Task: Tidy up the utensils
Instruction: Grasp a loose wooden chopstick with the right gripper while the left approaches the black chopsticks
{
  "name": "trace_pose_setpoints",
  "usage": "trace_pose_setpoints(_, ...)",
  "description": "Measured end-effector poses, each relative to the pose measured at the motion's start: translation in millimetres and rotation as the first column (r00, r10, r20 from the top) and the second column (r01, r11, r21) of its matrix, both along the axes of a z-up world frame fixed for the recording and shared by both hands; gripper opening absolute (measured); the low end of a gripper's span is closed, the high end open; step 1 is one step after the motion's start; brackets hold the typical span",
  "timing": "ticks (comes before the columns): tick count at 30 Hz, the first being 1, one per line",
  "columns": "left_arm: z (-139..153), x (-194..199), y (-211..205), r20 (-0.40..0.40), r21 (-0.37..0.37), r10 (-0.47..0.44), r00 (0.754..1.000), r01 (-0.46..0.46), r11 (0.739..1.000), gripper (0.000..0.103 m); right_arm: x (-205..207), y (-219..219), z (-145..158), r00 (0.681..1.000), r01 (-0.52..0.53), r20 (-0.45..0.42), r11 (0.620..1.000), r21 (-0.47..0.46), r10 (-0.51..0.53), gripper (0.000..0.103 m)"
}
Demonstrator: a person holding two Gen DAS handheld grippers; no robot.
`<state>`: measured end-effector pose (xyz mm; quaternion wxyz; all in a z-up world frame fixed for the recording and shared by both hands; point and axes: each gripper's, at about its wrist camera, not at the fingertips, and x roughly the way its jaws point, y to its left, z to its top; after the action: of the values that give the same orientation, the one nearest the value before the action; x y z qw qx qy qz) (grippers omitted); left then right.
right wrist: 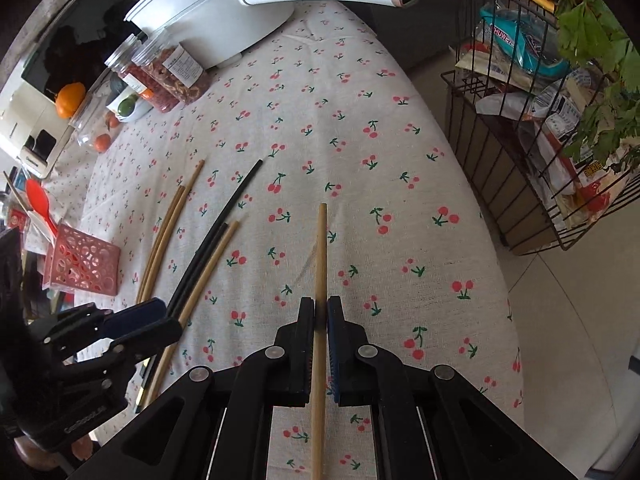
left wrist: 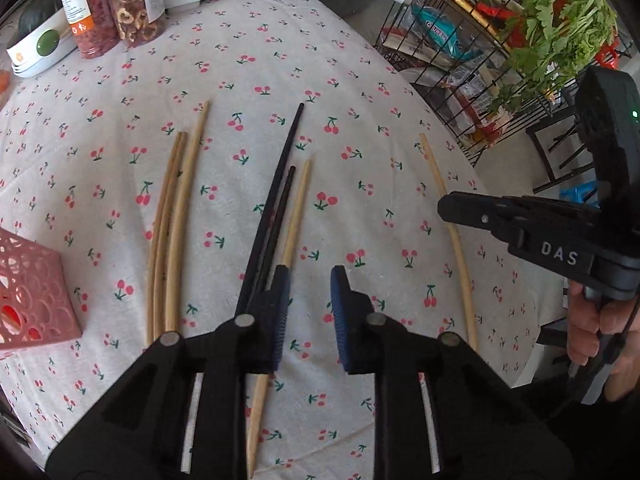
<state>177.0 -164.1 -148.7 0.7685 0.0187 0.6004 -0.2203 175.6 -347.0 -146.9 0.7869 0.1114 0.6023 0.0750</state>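
Note:
Chopsticks lie on a cherry-print tablecloth (left wrist: pixel 360 80). Three wooden chopsticks (left wrist: pixel 170 240) lie together at the left. Two black chopsticks (left wrist: pixel 276 200) and one wooden chopstick (left wrist: pixel 298 208) lie in the middle. My left gripper (left wrist: pixel 310 272) hangs over them with a narrow gap between its blue pads (left wrist: pixel 280 312). Only cloth shows in that gap, and the middle wooden chopstick runs under the left finger. My right gripper (right wrist: pixel 320 304) is shut on another wooden chopstick (right wrist: pixel 321 248), seen in the left wrist view as the right gripper (left wrist: pixel 442 208) on the curved stick (left wrist: pixel 460 256).
A pink perforated holder (right wrist: pixel 84 264) stands at the table's left edge. Jars (left wrist: pixel 112 8) and a white appliance (right wrist: pixel 208 20) stand at the back. A wire rack (right wrist: pixel 520 184) with packets and greens stands past the table's right edge.

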Motion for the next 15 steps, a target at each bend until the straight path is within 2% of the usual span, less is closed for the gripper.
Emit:
trace_pose_setpoints(10, -21.6, 16.0, -12.3, -0.009, 0.078, 0.016, 1.000, -0.015, 0.997, 0.016, 5.7, 2.3, -2.2, 1.000, -0.019, -0.013, 0.999, 0.034, 0.019, 0.007)
trace_pose_setpoints(12, -21.7, 17.7, -13.6, -0.001, 0.101, 0.017, 1.000, -0.017, 0.995, 0.009, 5.6, 3.0, -3.0, 1.000, -0.018, -0.016, 0.999, 0.031, 0.018, 0.007)
trace_pose_setpoints(15, -18.9, 16.7, -11.4, 0.018, 0.104, 0.024, 1.000, -0.026, 0.994, 0.007, 4.9, 4.9, -2.7, 1.000, -0.014, -0.017, 0.999, 0.032, 0.015, 0.007)
